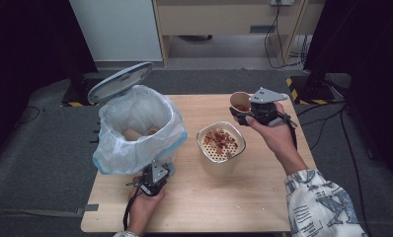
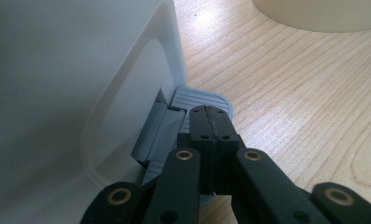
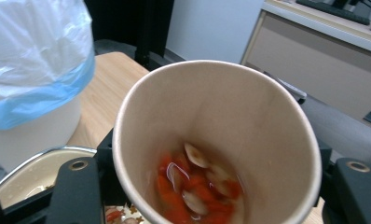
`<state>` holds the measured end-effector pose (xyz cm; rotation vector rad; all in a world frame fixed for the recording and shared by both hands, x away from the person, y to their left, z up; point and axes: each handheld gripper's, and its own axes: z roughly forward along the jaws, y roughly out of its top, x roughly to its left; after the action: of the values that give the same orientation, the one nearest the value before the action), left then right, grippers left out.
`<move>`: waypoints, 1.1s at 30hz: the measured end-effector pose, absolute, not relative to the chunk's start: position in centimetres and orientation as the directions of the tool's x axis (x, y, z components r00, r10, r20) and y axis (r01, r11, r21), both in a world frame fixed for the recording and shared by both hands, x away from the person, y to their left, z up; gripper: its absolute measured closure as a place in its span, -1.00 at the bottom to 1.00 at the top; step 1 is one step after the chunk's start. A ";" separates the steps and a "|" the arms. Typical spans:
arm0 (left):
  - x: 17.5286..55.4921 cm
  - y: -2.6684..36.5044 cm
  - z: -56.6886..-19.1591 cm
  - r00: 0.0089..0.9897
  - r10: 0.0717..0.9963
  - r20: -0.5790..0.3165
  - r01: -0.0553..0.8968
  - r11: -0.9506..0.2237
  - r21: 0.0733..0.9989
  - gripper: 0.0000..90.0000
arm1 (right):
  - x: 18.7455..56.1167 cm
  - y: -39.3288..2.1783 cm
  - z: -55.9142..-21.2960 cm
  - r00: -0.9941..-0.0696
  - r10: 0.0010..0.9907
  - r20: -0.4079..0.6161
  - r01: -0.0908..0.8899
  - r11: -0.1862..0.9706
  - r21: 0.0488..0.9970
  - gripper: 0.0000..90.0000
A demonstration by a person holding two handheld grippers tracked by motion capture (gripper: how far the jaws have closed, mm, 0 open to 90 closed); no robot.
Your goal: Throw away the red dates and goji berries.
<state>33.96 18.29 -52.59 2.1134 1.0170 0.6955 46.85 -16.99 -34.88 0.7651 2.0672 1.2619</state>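
Note:
My right gripper (image 1: 244, 112) is shut on a brown paper cup (image 1: 240, 101), held tilted above the table's far right. In the right gripper view the cup (image 3: 221, 135) holds red and pale food pieces in a little liquid, and black fingers (image 3: 76, 186) clamp its sides. A cream container (image 1: 220, 148) with a perforated strainer insert and reddish scraps stands at the table's middle. My left gripper (image 1: 155, 178) is shut with nothing between its jaws. Its tips (image 2: 210, 114) rest on the grey foot pedal (image 2: 200, 98) of the white bin (image 1: 135, 128), whose lid (image 1: 119, 81) stands open.
The bin is lined with a white and blue bag (image 3: 34, 60) and has brown cups inside. The wooden table (image 1: 244, 197) has bare room in front and at the right. Dark stands and cables sit on the floor beyond the far edge.

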 end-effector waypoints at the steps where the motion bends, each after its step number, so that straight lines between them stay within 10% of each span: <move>1: 34.0 18.3 -52.6 0.551 0.817 0.167 0.453 -0.461 0.763 0.98 | 46.8 -17.0 -34.9 -0.656 0.730 -0.191 0.165 0.386 0.908 -0.26; 33: 34.0 18.3 -52.6 0.549 0.821 0.155 0.455 -0.450 0.769 0.98 | 49.0 -16.7 -34.1 -0.645 0.549 -0.532 -0.091 0.636 0.767 -0.25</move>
<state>33.99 18.32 -52.62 2.1003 1.0232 0.6860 48.95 -16.69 -34.07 0.3563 2.0585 1.0211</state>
